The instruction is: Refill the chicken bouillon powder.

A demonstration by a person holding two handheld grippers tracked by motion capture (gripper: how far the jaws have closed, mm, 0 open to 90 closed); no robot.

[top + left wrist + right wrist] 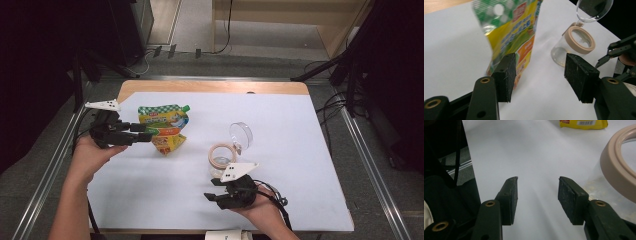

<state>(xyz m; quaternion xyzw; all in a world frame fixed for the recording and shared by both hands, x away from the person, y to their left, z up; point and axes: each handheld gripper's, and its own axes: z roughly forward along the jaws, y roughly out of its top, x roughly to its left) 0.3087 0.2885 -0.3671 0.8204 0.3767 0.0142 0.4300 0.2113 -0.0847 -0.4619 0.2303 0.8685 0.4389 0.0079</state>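
The left gripper (148, 134) is open beside the green and yellow spouted plastic pouch (165, 127), lying on the white surface (280, 150). The right gripper (214, 196), also open and empty, waits near the open glass jar with a beige rim (221, 161). The step seems to be grasping the pouch; next the left gripper must close on its edge.

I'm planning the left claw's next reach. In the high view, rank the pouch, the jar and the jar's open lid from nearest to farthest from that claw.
1. Pouch: right at the left claw, at the table's left.
2. Jar: mid-table, towards the right claw.
3. Lid: clear, hinged open just beyond the jar, slightly farther; close to the jar's distance.
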